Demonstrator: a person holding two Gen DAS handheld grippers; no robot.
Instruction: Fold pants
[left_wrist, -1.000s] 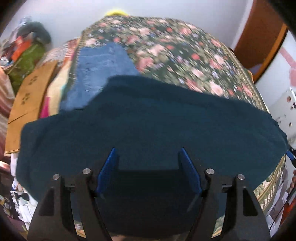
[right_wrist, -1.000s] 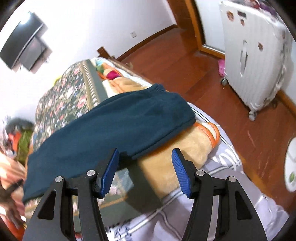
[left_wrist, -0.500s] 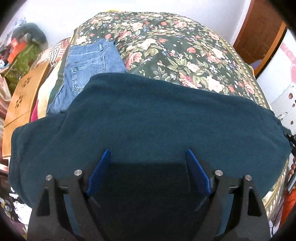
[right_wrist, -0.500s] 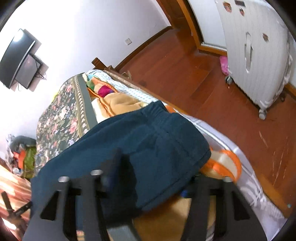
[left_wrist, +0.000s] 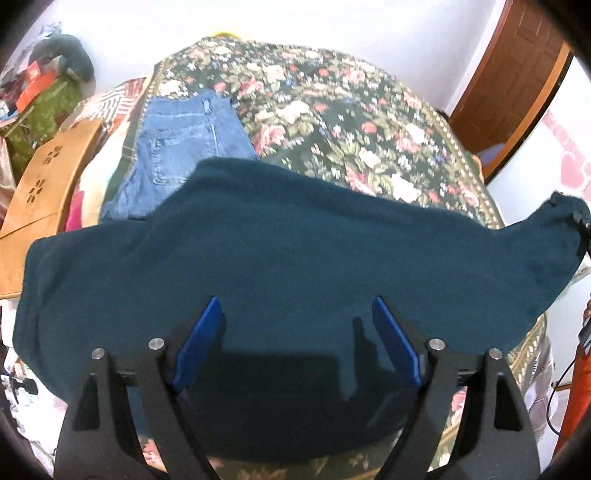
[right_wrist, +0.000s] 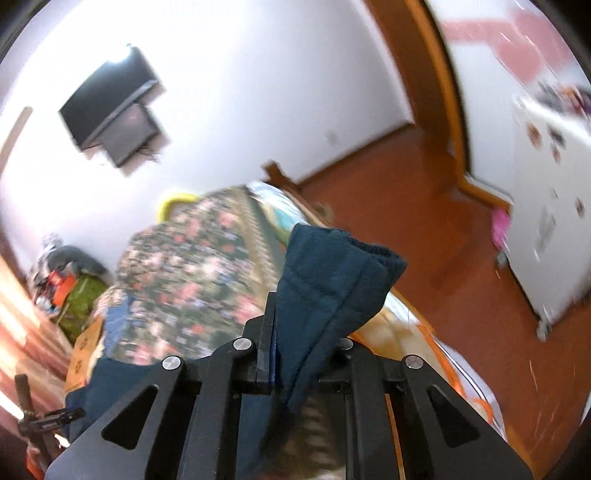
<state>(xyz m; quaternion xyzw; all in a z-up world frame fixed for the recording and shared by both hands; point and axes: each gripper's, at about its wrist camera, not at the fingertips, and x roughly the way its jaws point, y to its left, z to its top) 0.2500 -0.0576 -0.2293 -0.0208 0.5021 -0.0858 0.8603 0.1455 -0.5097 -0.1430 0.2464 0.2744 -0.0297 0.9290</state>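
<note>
Pants (left_wrist: 295, 258): soft thick fleece, we reckon floppy, not slippery. R gripper (right_wrist: 295, 354) clamped on waistband end, raised off bedspread (left_wrist: 351, 122); L gripper (left_wrist: 295, 314) open over mid-leg.

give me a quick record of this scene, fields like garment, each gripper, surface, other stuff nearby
garment: dark teal pants, spread across the bed, waistband end lifted at the right
right gripper: shut on the waistband end of the pants
left gripper: open, over the middle of the pants, holding nothing
surface: floral bedspread
also on bed: blue jeans, partly under the pants
room: wall TV, white suitcase, wooden floor
</note>
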